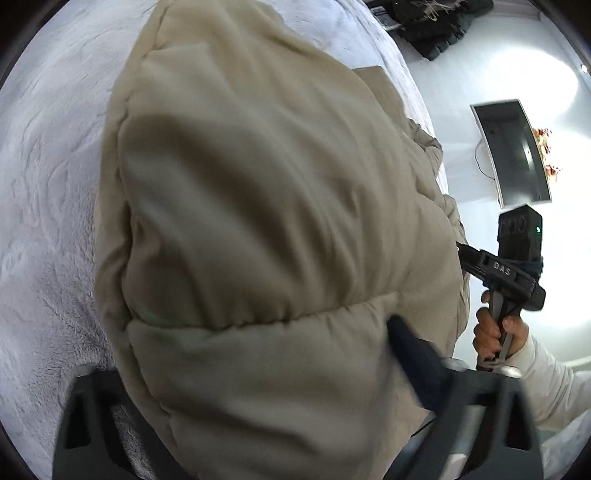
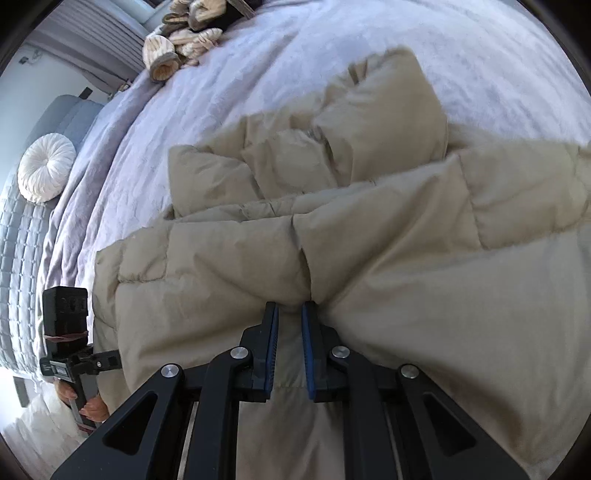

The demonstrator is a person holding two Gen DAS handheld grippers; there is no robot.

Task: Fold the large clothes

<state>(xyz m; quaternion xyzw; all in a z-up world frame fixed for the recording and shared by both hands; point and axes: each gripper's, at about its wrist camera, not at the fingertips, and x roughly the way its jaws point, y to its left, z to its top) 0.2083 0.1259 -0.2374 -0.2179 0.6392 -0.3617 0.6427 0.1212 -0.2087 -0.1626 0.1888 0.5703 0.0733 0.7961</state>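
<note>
Spread across a pale lilac bed cover (image 2: 258, 74): beige puffer jacket (image 2: 369, 258), quilted panels up, one sleeve folded over its far side. Pinched by the right gripper (image 2: 290, 314) at the near hem, blue pads pressed together on a gathered ridge of fabric.

At the jacket's left edge, seen from the right wrist: left gripper (image 2: 114, 360), held by a hand (image 2: 92, 406). From its own camera, fingers (image 1: 413, 354) spread wide with a puffy fold bulging between them. Too blurred to tell whether the pads press on the cloth.

Plenty of bare cover beyond the jacket's far edge and to its left. Toward the head of the bed, well apart from the jacket: a heap of striped clothes (image 2: 184, 40) and a round white cushion (image 2: 46, 168).

On the right gripper's side, jacket edge close to the bed's edge. Past it, open white floor (image 1: 461, 129) with a dark flat panel (image 1: 517, 155) lying on it and a dark bundle (image 1: 436, 26) further off. White sleeve (image 1: 546, 376) low in that corner.
</note>
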